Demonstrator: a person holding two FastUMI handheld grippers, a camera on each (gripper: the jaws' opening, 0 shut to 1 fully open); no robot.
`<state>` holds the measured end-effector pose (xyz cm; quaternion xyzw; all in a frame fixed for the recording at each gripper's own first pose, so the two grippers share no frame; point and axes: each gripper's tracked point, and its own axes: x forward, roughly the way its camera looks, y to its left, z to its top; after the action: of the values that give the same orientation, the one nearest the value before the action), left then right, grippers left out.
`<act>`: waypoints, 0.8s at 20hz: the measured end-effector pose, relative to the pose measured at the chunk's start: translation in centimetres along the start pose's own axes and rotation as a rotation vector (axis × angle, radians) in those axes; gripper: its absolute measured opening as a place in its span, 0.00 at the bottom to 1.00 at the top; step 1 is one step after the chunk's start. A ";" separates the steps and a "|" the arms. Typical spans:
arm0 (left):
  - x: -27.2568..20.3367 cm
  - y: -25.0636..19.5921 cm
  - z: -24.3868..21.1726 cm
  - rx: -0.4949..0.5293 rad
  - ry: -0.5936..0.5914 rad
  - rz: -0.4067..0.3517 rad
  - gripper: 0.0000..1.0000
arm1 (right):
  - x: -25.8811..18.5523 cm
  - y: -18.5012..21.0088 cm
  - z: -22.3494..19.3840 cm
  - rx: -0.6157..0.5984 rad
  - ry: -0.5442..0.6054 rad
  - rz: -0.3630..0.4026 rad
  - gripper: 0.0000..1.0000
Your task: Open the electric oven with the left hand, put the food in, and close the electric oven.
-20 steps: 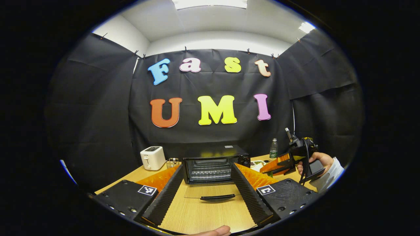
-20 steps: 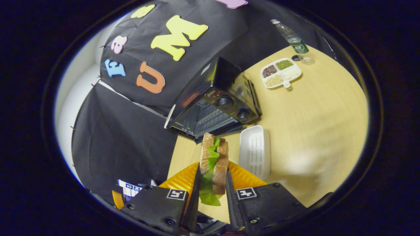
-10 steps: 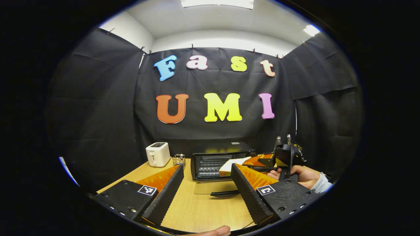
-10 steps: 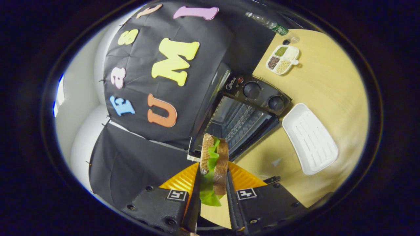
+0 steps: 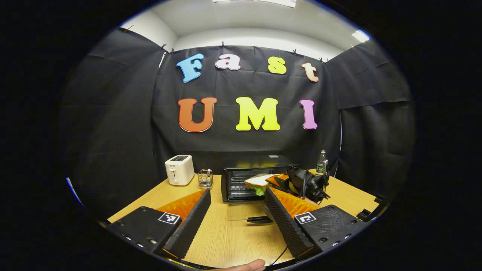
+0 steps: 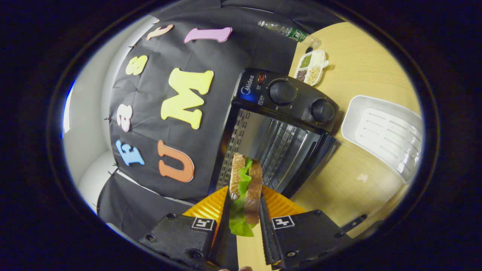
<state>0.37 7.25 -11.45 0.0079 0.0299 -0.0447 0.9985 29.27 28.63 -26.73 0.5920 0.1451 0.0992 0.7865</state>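
Toaster left of oven, cup between – bottle right; sandwich at oven mouth

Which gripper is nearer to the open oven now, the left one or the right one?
The right gripper: it holds the sandwich at the mouth of the oven. The left gripper waits open, farther back over the table, before the lowered door.

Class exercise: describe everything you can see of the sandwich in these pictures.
The sandwich is two slices of brown-crusted bread with green lettuce between them, the leaf hanging out at the near end. The right gripper clamps it, a finger on each slice. In the left gripper view it lies flat at the mouth of the open oven, above the lowered door. Whether it touches the rack cannot be told.
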 end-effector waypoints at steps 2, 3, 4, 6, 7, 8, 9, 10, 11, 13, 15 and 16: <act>0.4 0.1 -0.6 -0.010 0.017 -0.006 0.95 | 2.3 -0.4 0.2 -0.031 -0.062 -0.007 0.39; 0.5 0.3 -0.9 -0.006 0.024 -0.003 0.95 | 3.3 -0.8 0.5 -0.050 -0.087 -0.017 0.39; 0.4 0.6 -1.0 -0.001 0.025 0.003 0.95 | 4.2 -1.1 0.8 -0.068 -0.113 -0.030 0.38; 0.6 0.8 -1.3 0.002 0.030 0.003 0.95 | 5.9 -1.9 1.1 -0.126 -0.150 -0.063 0.38; 0.7 1.0 -1.5 0.001 0.034 0.001 0.95 | 6.6 -2.3 1.3 -0.151 -0.164 -0.075 0.39; 0.6 1.2 -1.7 0.000 0.034 0.001 0.95 | 7.2 -2.6 1.2 -0.161 -0.168 -0.083 0.39; 0.9 1.3 -2.0 -0.001 0.038 0.000 0.95 | 7.7 -3.0 1.3 -0.157 -0.170 -0.091 0.40; 1.1 1.6 -2.6 -0.001 0.052 0.005 0.95 | 8.3 -3.1 1.4 -0.142 -0.178 -0.094 0.40; 1.2 1.9 -3.1 -0.002 0.063 0.012 0.95 | 8.7 -3.3 1.4 -0.142 -0.174 -0.097 0.40; 1.5 2.1 -3.7 -0.009 0.083 0.017 0.95 | 9.2 -3.7 2.1 -0.132 -0.194 -0.103 0.40; 1.5 2.1 -4.1 -0.017 0.091 0.017 0.95 | 9.6 -3.9 2.4 -0.149 -0.210 -0.118 0.40; 1.5 2.2 -4.3 -0.019 0.096 0.016 0.95 | 9.6 -3.9 2.5 -0.160 -0.216 -0.120 0.41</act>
<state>1.85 9.34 -15.82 0.0010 0.0782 -0.0358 0.9963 39.03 28.44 -30.90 0.5247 0.0864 -0.0013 0.8469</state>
